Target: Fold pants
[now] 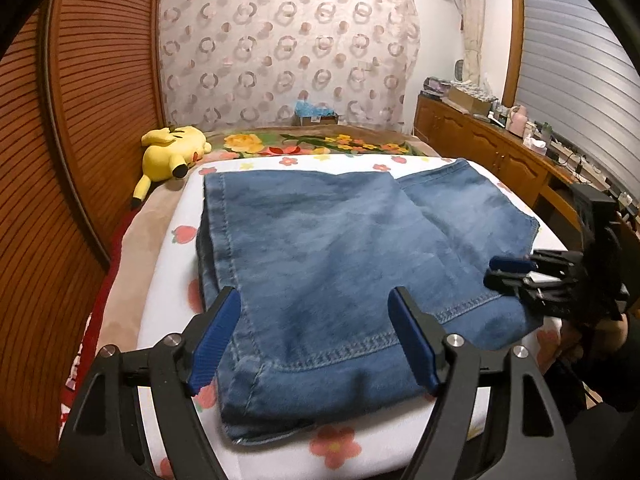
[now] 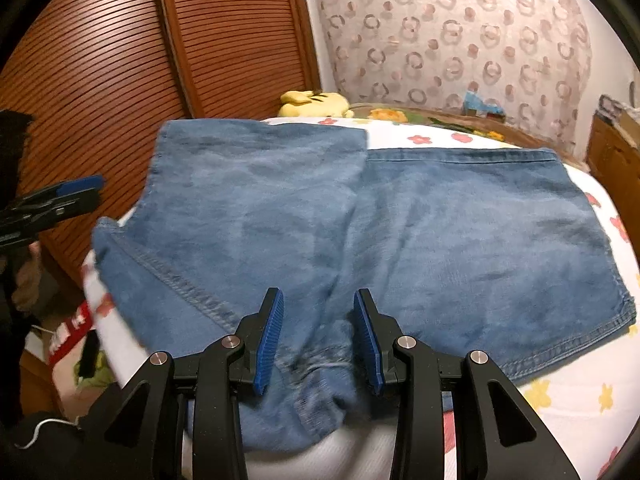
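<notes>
The pants [image 1: 320,240] were seen as blue denim w/ a faded, slightly fuzzy surface, heavy double-stitched hems and seams. They were laid folded on a bed [image 1: 256,440] covered by a white sheet printed w/ red and yellow flowers; in the right wrist view 1 panel was laid over another, its straight edge running down the middle, so that 2 roughly rectangular halves were shown side by side. The cloth lay mostly flat, w/ soft creases and a bunched ridge at the near edge.

The left gripper [image 1: 316,344], black w/ ribbed blue pads, was held over the near hem corner of the pants. Its jaws were spread wide, approx. the width of that corner; denim lay between and below them, but no pad was seen pressing on it, so nothing was gripped.

The right gripper [image 2: 319,344] was held at the other near edge. Its jaws were part-closed, w/ the bunched denim ridge rising between the pads; whether the pads actually pinched it could not be told.

A yellow plush toy [image 1: 172,152] lay at the far left of the bed, beside a slatted wooden door [image 1: 88,100].
</notes>
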Demonstrator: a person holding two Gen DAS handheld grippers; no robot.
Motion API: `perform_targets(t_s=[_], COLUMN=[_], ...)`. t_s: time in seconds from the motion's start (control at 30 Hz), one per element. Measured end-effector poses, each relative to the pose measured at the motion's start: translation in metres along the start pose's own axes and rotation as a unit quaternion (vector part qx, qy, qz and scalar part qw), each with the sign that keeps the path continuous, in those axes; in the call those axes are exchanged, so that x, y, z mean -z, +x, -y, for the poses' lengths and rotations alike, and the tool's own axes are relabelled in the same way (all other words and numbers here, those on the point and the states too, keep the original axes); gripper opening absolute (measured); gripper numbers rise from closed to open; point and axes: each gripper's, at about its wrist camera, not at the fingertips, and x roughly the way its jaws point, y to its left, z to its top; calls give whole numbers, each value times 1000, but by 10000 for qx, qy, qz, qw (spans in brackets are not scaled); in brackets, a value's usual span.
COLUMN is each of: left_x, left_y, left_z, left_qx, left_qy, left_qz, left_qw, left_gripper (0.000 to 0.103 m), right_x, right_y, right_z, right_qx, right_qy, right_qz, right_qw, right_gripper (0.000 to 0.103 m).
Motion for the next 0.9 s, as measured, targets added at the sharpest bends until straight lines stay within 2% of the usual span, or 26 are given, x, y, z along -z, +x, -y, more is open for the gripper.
perform_targets(t_s=[0.3,0.5,0.73,0.9], left_x=[3,14,26,30], left_y=[19,34,49,51], left_z=[13,8,4,1], left_qx=[5,-130,-173,-127], left_qy=[17,-44,-174,-270], left_qz=[-177,-396,-561,-553], left_qw=[9998,9991,9981,9980], left_gripper=[77,77,77,77], right_x=[4,13,10,11], right_y=[-4,-4,-9,-30], right_z=[-14,-19,-19,-4], right_qx=[-27,24,-6,93], right_qy=[-38,-176,-124,-42], right_qz=[-135,-291,-253,-68], right_qw=[9999,9994,9996,9999], right_gripper=[38,38,38,38])
